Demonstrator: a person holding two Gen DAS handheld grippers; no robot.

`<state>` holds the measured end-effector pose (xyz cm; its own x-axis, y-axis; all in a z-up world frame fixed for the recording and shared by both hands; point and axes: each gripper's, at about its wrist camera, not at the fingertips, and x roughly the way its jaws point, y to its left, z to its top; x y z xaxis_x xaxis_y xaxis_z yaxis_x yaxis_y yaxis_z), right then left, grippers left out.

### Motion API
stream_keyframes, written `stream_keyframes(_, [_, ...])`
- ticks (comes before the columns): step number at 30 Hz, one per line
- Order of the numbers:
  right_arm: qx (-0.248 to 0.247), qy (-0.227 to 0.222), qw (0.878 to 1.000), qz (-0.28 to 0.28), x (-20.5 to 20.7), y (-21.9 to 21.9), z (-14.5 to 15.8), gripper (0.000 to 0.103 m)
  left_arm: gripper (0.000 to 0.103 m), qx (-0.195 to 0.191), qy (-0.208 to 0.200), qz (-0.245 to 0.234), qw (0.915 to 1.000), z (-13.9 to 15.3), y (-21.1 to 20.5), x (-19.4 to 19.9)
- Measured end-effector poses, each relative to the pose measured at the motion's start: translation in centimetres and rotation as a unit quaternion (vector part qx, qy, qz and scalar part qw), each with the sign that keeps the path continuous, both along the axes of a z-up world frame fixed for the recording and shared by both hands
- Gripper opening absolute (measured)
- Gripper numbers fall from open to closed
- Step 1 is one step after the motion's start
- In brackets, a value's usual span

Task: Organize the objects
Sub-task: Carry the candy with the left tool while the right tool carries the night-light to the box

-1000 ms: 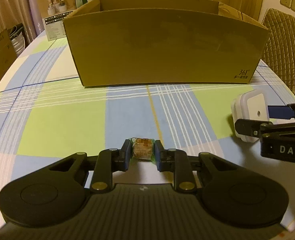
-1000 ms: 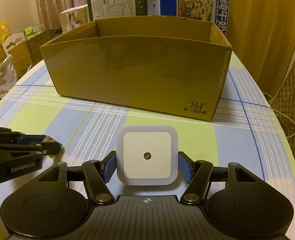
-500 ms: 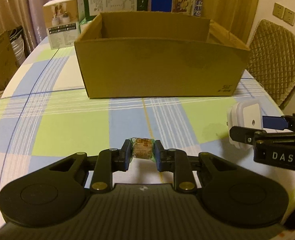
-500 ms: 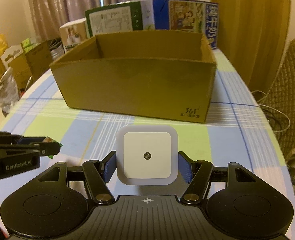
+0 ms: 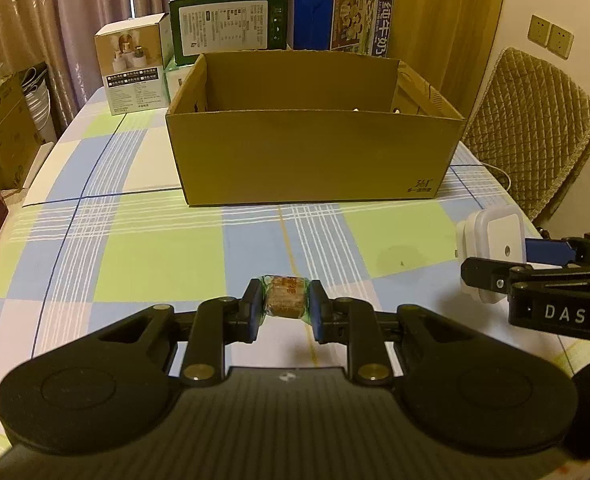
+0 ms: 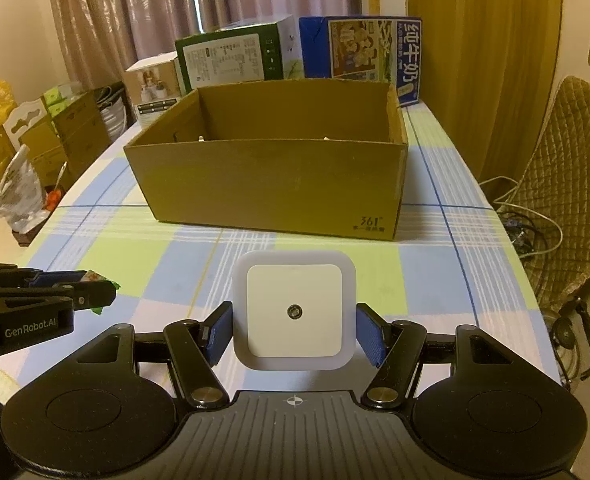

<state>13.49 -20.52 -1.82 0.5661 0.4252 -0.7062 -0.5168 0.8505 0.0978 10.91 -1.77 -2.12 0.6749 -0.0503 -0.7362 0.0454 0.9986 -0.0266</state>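
My left gripper (image 5: 285, 303) is shut on a small wrapped snack (image 5: 286, 295), brown with green wrapper ends, held above the checked tablecloth. My right gripper (image 6: 294, 330) is shut on a white square night light (image 6: 294, 310) with a small sensor dot. Each gripper shows in the other view: the right one (image 5: 535, 264) at the far right with the night light (image 5: 493, 246), the left one (image 6: 91, 290) at the far left. An open brown cardboard box (image 5: 311, 160) stands ahead on the table, also seen in the right wrist view as the box (image 6: 271, 184); its floor is mostly hidden.
Behind the cardboard box stand a white product box (image 5: 133, 70), a green box (image 5: 227, 26) and a blue milk carton box (image 5: 343, 22). A quilted chair (image 5: 535, 128) is at the right edge of the table. Cartons and bags (image 6: 27, 140) crowd the floor at left; cables (image 6: 531, 224) lie at right.
Both grippers have risen and drawn back from the cardboard box, so its inside now shows over the front wall. Each still holds its object.
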Motion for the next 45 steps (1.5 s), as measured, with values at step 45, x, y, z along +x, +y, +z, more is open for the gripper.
stream_keyframes(45, [-0.033,0.033,0.997,0.056,19.2,6.4,16.1,0.061,0.020,0.029,0.061,-0.049,0.9965,15.3,2.1,21.5])
